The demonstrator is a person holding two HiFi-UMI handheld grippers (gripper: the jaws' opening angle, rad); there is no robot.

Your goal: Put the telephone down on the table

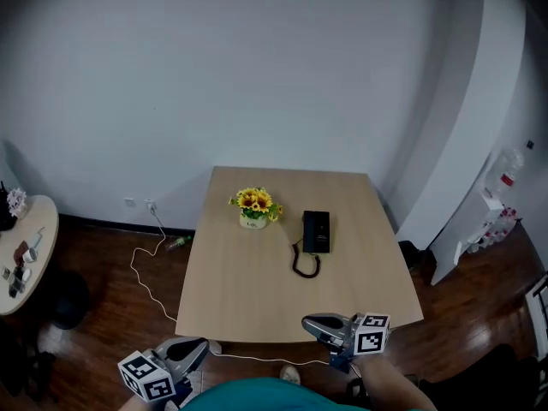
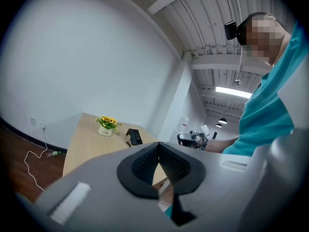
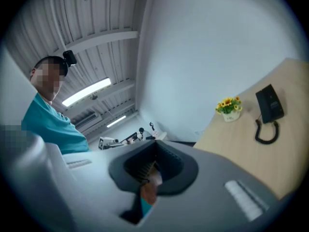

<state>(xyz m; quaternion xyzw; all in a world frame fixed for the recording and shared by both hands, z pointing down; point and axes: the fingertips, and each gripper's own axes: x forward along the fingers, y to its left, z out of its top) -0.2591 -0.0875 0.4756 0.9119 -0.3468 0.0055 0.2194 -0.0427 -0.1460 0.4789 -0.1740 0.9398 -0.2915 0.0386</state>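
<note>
The telephone [image 1: 316, 230] lay on the table [image 1: 257, 302] while left gripper [image 1: 202, 344] and right gripper [image 1: 310, 322] stayed off it, each pressed together, empty

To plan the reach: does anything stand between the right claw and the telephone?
Nothing visible does. Only bare table lies between the right claw and the telephone; its own coiled cord loops at the near end, and the flower pot stands off to the left.

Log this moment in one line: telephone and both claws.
telephone: flat on table, beside flower pot | left claw: shut, empty, away from telephone | right claw: shut, empty, away from telephone
</note>
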